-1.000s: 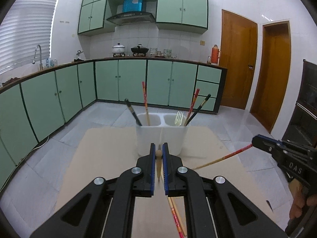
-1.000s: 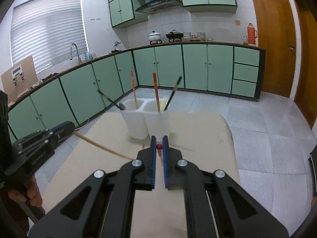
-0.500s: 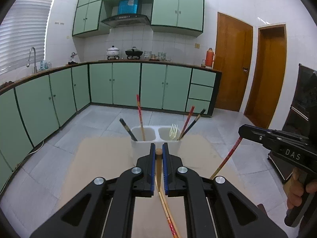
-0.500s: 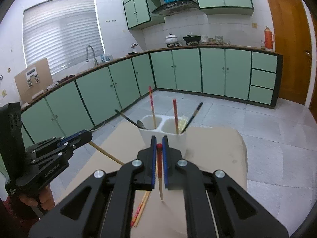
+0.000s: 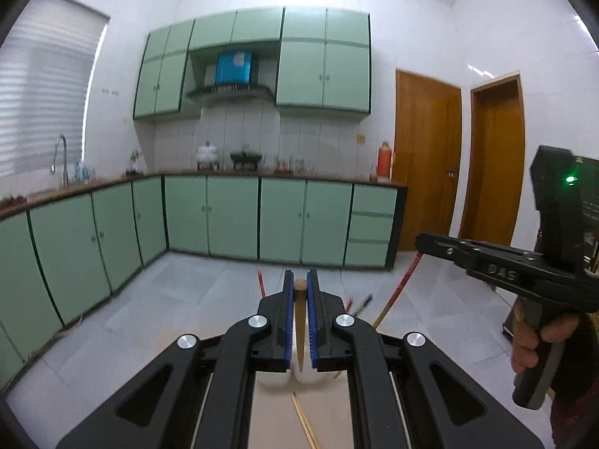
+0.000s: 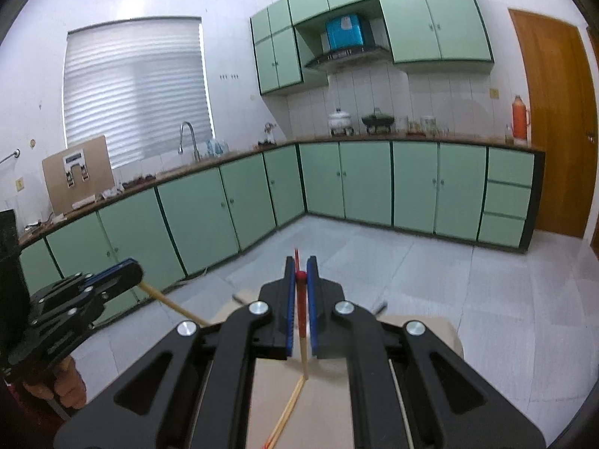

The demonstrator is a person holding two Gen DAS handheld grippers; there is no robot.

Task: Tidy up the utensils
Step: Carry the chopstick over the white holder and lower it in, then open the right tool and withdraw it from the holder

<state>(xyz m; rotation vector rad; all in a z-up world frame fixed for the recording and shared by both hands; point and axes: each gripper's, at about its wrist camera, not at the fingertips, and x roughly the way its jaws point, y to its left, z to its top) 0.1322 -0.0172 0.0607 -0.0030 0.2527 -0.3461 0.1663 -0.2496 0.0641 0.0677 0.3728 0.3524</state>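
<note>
My left gripper (image 5: 299,281) is shut on a plain wooden chopstick (image 5: 299,321) that hangs down between the blue pads. The right gripper (image 6: 298,266) is shut on a red-topped chopstick (image 6: 301,333), which also hangs nearly upright. Each gripper shows in the other's view, the right gripper (image 5: 421,241) with its red-topped chopstick (image 5: 402,288) and the left gripper (image 6: 133,273) with its wooden chopstick (image 6: 168,301). The white utensil holder (image 5: 322,378) is almost hidden behind my left fingers. Only a red chopstick tip (image 5: 261,285) and a dark handle tip (image 5: 365,301) stick out above it.
Below both grippers lies the beige table (image 6: 329,411), with a pair of chopsticks (image 6: 287,413) loose on it. A person's hand (image 5: 531,344) holds the right gripper's handle. Green cabinets (image 5: 232,220) and grey tiled floor lie beyond the table.
Both grippers have risen and tilted up, each keeping its chopstick, whose lower end has come off the table. The holder has sunk in view behind the fingers.
</note>
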